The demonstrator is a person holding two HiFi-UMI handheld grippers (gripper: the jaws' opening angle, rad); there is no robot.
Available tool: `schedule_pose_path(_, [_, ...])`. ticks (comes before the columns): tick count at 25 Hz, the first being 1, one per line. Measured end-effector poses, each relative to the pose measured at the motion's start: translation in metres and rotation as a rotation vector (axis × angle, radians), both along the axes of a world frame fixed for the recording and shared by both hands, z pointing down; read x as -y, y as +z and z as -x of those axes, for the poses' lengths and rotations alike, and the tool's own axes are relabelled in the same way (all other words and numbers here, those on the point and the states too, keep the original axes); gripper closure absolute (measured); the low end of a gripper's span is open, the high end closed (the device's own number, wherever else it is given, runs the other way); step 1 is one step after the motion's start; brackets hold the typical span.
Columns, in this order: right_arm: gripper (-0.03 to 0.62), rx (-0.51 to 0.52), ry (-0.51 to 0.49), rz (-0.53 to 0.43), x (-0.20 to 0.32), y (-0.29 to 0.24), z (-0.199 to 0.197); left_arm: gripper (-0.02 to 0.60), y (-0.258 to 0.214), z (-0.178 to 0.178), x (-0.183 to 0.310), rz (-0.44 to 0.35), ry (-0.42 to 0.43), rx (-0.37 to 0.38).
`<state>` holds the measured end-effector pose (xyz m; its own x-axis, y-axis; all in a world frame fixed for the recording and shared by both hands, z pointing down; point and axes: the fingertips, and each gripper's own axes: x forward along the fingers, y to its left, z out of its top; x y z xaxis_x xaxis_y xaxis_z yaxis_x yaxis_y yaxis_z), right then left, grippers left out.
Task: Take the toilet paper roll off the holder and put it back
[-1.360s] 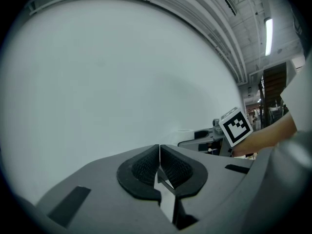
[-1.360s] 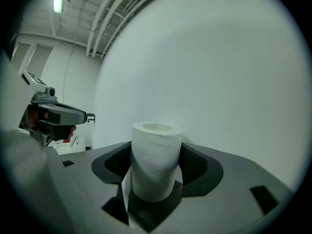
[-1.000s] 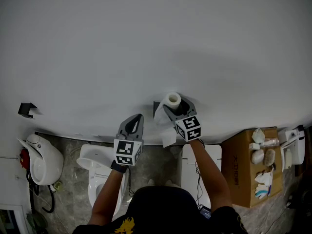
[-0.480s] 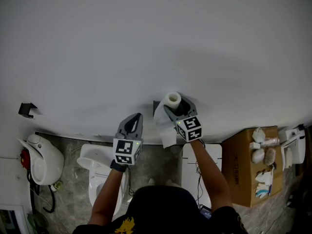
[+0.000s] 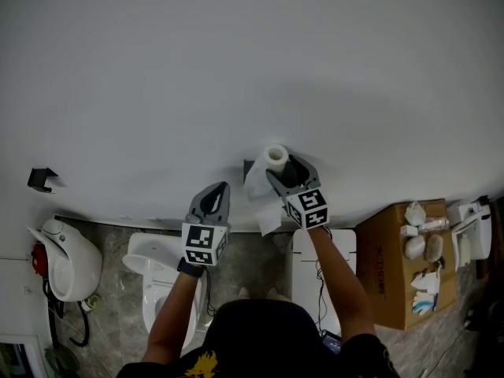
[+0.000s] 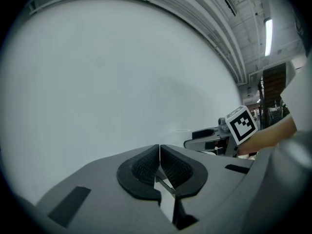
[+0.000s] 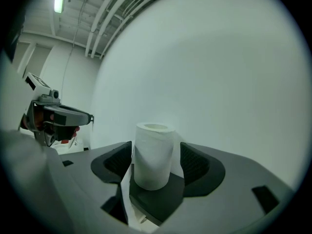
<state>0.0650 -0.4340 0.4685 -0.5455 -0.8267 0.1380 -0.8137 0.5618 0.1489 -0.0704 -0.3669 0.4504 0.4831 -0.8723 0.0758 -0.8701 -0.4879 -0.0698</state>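
**White roll clamped, almost unmoved beside its bracket**

Nearest, black ribbed pads of the left gripper [image 6: 159,155] pressed flat together with nothing between, idle and pointing level at the wall [image 5: 236,69]. Beside it, the right gripper [image 7: 157,162] spread to a middling width and closed on the toilet paper roll [image 5: 276,155]. Roll upright, hollow core facing up, with a loose tail of paper [image 5: 266,220] trailing below the jaws.

Against a second ago: same jaw spread, same grip, at most a slight drift of roll and gripper together. Reads as a pause close to the mount, with the return step apparently not finished.

Just behind and left of the roll, only a dark corner of the holder [image 5: 248,167] showing on the wall. Rest covered by paper, so no telling its arm or peg, nor any contact with the roll. Contact at the right-hand pad hard to read too, with a thin shadow line there.
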Motion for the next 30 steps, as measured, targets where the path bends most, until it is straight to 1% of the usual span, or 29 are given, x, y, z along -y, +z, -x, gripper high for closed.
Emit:
schedule_pose_path(6, [0.295, 0.015, 0.007, -0.010, -0.019, -0.009, -0.009, 0.563, -0.001, -0.006, -0.009, 0.000, 0.012, 0.004])
schedule_pose_path(13, [0.295, 0.022, 0.021, -0.039, -0.050, -0.023, -0.024, 0.563, -0.004, -0.003, -0.020, -0.008, 0.015, 0.008])
schedule_pose_path(20, [0.296, 0.033, 0.081, -0.050, -0.077, -0.031, -0.041, 0.563, -0.006, -0.001, -0.038, -0.025, 0.046, 0.015])
schedule_pose_path(24, [0.298, 0.034, 0.105, -0.051, -0.098, -0.032, -0.044, 0.563, -0.008, 0.005, -0.047, -0.032, 0.038, -0.021])
schedule_pose_path(30, [0.299, 0.057, 0.120, -0.069, -0.139, -0.036, -0.062, 0.563, -0.010, -0.011, -0.074, -0.043, 0.046, -0.011])
